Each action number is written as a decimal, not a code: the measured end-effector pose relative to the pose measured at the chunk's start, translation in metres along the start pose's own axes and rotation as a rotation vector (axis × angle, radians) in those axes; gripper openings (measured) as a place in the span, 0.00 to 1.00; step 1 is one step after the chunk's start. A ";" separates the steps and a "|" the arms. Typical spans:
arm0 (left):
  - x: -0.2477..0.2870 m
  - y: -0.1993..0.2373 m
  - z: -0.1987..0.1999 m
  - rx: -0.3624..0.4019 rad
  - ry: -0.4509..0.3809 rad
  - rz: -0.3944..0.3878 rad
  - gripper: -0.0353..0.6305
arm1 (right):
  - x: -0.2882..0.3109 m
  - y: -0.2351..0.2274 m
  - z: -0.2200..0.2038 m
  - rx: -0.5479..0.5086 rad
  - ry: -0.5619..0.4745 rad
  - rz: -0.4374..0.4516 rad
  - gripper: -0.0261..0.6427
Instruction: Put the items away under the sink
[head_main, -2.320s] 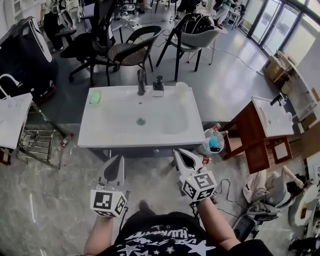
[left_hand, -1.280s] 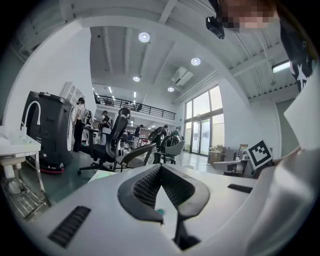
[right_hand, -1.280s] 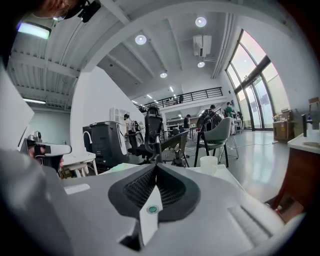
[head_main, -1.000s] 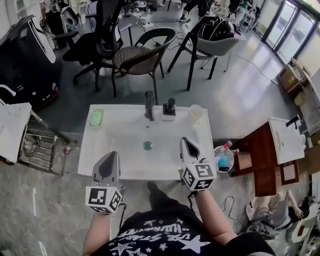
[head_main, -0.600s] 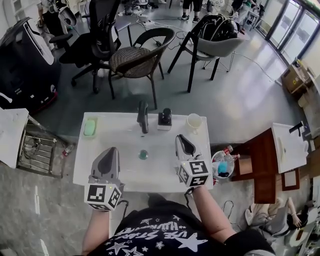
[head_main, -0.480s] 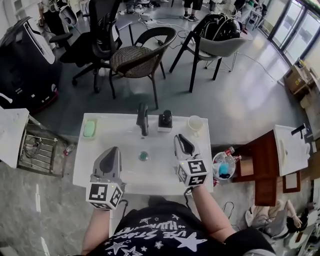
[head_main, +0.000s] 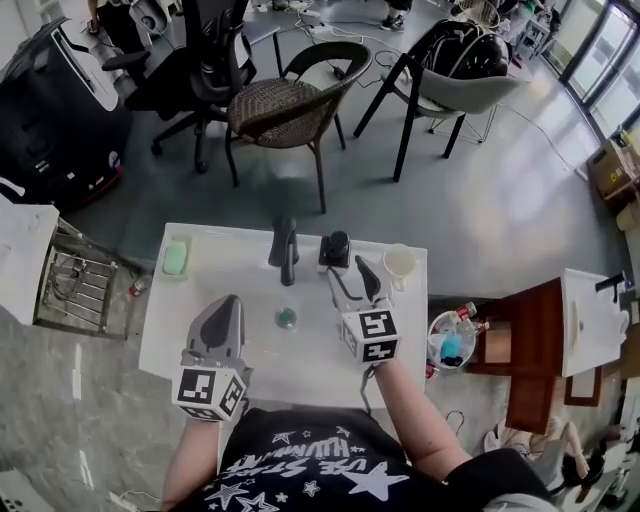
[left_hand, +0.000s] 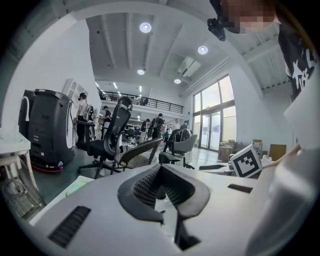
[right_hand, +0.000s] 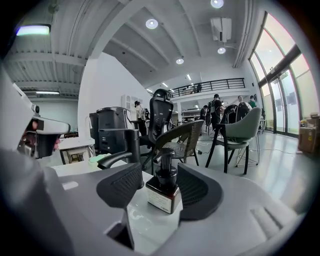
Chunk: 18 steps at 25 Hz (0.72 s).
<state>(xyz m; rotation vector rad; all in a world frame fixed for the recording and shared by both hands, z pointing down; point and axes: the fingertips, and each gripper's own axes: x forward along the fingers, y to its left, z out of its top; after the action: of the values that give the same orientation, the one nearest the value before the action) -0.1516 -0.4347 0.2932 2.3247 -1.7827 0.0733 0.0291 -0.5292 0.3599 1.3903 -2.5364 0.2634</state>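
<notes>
A white sink (head_main: 160, 335) holds a black faucet (head_main: 285, 250), a dark pump bottle (head_main: 336, 250), a white cup (head_main: 399, 262) and a green soap (head_main: 175, 258) along its far rim. My right gripper (head_main: 346, 274) reaches over the basin; its jaws have just been opening. In the right gripper view the pump bottle (right_hand: 163, 187) stands just ahead between the open fingers (right_hand: 120, 186), untouched, with the faucet (right_hand: 127, 147) left of it. My left gripper (head_main: 224, 308) hovers over the basin's near left, shut and empty, its fingertips (left_hand: 150, 187) together.
The drain (head_main: 286, 318) lies between the grippers. A wicker chair (head_main: 285, 105) and a grey chair (head_main: 470, 60) stand beyond the sink. A bin of bottles (head_main: 452, 345) and a wooden stand (head_main: 520, 340) are right; a metal rack (head_main: 80, 285) is left.
Both grippers have moved forward over the basin. The right one went toward the pump bottle and its jaws went from shut to open. The left stays shut.
</notes>
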 end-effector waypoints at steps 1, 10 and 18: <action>0.003 0.001 -0.001 0.000 0.005 0.006 0.07 | 0.005 -0.001 -0.001 -0.001 0.003 0.000 0.34; 0.028 0.010 -0.007 -0.015 0.041 0.036 0.07 | 0.037 -0.016 -0.005 -0.055 -0.007 -0.028 0.34; 0.039 0.017 -0.018 -0.032 0.062 0.069 0.07 | 0.050 -0.008 0.007 -0.108 -0.069 0.004 0.29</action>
<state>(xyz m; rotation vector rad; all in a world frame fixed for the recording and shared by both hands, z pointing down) -0.1558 -0.4722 0.3196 2.2143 -1.8207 0.1257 0.0088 -0.5751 0.3680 1.3762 -2.5672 0.0791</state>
